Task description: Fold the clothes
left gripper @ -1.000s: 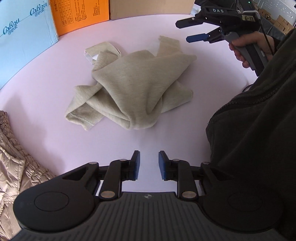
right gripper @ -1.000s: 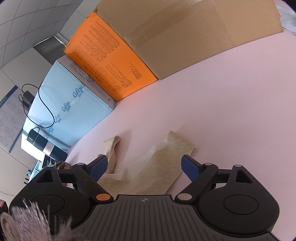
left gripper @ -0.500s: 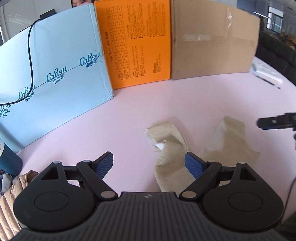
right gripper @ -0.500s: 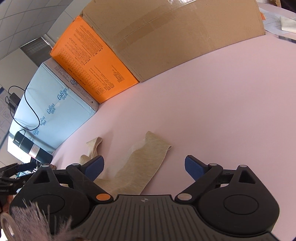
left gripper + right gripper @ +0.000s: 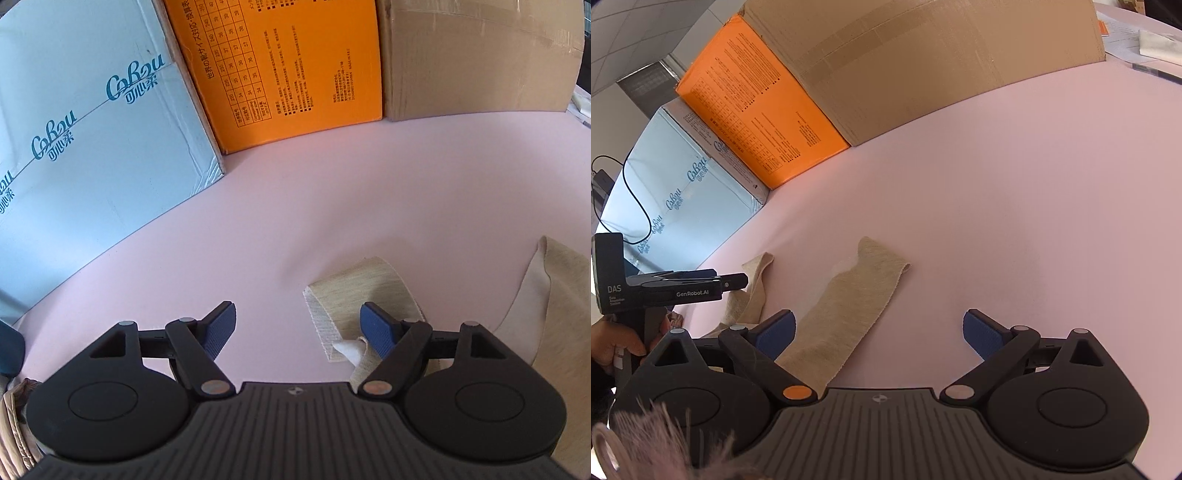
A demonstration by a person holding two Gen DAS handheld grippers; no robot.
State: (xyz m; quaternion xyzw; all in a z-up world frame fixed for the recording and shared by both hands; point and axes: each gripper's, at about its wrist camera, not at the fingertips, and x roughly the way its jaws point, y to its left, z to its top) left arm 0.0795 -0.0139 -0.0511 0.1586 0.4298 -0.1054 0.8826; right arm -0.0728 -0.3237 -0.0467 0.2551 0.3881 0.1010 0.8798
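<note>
A beige knit garment lies crumpled on the pink table. In the left wrist view one end [image 5: 358, 291] with a white label lies just ahead of my left gripper [image 5: 299, 325], which is open and empty; another strip [image 5: 554, 291] lies at the right. In the right wrist view a long strip [image 5: 857, 299] runs up from between the fingers of my right gripper [image 5: 879, 332], which is open and empty above it. The left gripper [image 5: 701, 284] also shows there at the far left, over the other end [image 5: 753, 288].
A light blue box [image 5: 92, 147], an orange box [image 5: 288, 70] and a brown cardboard box [image 5: 480, 59] stand along the table's far edge. A quilted beige jacket [image 5: 11, 435] lies at the near left. Papers [image 5: 1145, 40] lie at the far right.
My left gripper opened wide, swung from looking down on the whole garment, and moved close to the labelled end. My right gripper lowered toward the long strip.
</note>
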